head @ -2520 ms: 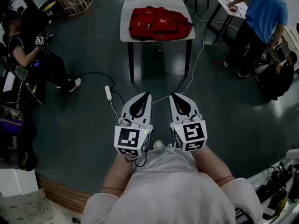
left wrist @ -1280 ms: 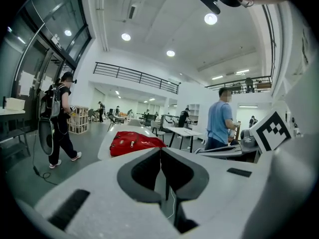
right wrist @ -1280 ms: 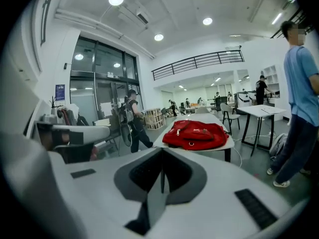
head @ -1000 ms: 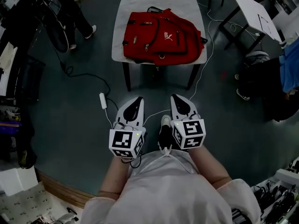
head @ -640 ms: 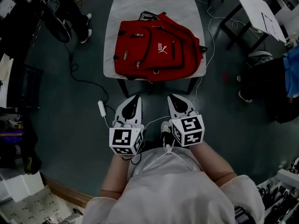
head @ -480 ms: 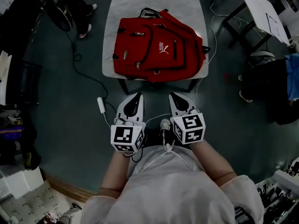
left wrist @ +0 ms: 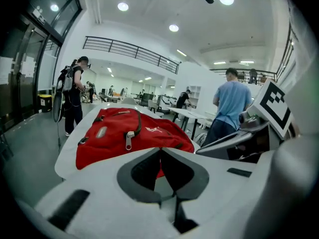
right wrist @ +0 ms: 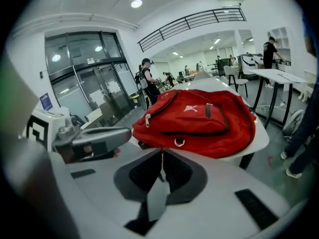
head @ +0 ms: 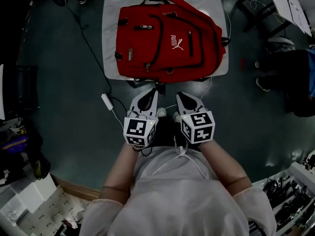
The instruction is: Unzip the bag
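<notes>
A red backpack (head: 170, 38) lies flat on a white table (head: 109, 43), all its zippers closed. In the left gripper view the backpack (left wrist: 130, 133) shows a metal zipper pull (left wrist: 128, 140) facing me. The right gripper view has the backpack (right wrist: 199, 119) with a zipper pull (right wrist: 147, 119) at its left end and a metal ring (right wrist: 178, 143) on its near edge. My left gripper (head: 154, 91) and right gripper (head: 178, 95) hang side by side just short of the table's near edge. Both are shut and hold nothing.
A white power adapter (head: 107, 101) and its cable lie on the floor left of the grippers. Another table (head: 295, 4) and a dark bag (head: 290, 77) stand at the right. A person in a blue shirt (left wrist: 230, 103) stands beyond the table, another person (left wrist: 72, 98) at the left.
I have come closer to the table, so the backpack now lies just ahead of the grippers. Both grippers stayed shut and side by side.
</notes>
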### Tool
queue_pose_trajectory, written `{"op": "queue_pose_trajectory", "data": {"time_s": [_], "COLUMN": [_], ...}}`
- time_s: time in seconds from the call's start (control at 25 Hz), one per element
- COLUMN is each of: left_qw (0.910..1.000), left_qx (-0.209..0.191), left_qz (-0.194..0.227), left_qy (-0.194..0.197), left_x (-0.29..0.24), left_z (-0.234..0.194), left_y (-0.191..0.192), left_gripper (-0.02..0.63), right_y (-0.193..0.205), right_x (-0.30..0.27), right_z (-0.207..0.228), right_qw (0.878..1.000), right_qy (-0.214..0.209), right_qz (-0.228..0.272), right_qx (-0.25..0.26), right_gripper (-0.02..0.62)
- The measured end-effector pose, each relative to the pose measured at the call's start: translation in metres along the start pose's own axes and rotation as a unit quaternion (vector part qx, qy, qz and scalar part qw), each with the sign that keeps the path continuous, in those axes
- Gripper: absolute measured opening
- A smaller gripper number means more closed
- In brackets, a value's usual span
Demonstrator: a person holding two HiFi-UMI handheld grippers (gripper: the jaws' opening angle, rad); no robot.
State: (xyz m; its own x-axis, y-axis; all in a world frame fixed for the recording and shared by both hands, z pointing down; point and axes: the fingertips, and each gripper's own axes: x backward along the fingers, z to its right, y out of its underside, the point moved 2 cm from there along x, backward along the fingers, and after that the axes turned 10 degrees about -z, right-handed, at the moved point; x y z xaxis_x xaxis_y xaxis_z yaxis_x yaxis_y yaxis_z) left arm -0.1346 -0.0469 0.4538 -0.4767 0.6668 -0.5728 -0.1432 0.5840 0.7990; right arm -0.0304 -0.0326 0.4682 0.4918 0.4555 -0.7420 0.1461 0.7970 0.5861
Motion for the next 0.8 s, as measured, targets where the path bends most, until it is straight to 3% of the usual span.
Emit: {"op": "queue_pose_trajectory", "data": {"time_s": [0.2, 0.36, 0.4, 0.48, 0.52, 0.68, 0.8], "left_qw": [0.9994, 0.9975, 0.9974, 0.9971, 0.9968, 0.9938, 0.9911], "left_qx": [-0.003, 0.005, 0.008, 0.007, 0.004, -0.011, 0.005], "left_qz": [-0.03, -0.064, -0.065, -0.068, -0.073, -0.106, -0.127], "left_qy": [0.015, 0.028, 0.032, 0.033, 0.032, 0.031, 0.04], "left_x": [-0.036, -0.059, -0.063, -0.071, -0.075, -0.083, -0.091], "left_z": [-0.028, -0.047, -0.052, -0.06, -0.063, -0.069, -0.073], "left_y": [0.025, 0.048, 0.051, 0.054, 0.055, 0.061, 0.066], "left_gripper": [0.02, 0.02, 0.02, 0.02, 0.02, 0.02, 0.02], "right_y": [0.018, 0.043, 0.046, 0.044, 0.042, 0.045, 0.045], "right_x": [-0.052, -0.094, -0.103, -0.117, -0.123, -0.143, -0.161], "right_z": [-0.007, -0.006, -0.005, -0.004, -0.002, 0.002, 0.008], "right_qw": [0.999, 0.997, 0.997, 0.998, 0.998, 0.998, 0.998], "right_qy": [-0.01, 0.014, 0.021, 0.03, 0.034, 0.049, 0.052], "right_qz": [-0.035, -0.064, -0.062, -0.044, -0.035, -0.037, -0.039], "right_qx": [0.016, 0.035, 0.036, 0.031, 0.027, 0.003, -0.001], "right_gripper": [0.031, 0.032, 0.04, 0.166, 0.179, 0.179, 0.179]}}
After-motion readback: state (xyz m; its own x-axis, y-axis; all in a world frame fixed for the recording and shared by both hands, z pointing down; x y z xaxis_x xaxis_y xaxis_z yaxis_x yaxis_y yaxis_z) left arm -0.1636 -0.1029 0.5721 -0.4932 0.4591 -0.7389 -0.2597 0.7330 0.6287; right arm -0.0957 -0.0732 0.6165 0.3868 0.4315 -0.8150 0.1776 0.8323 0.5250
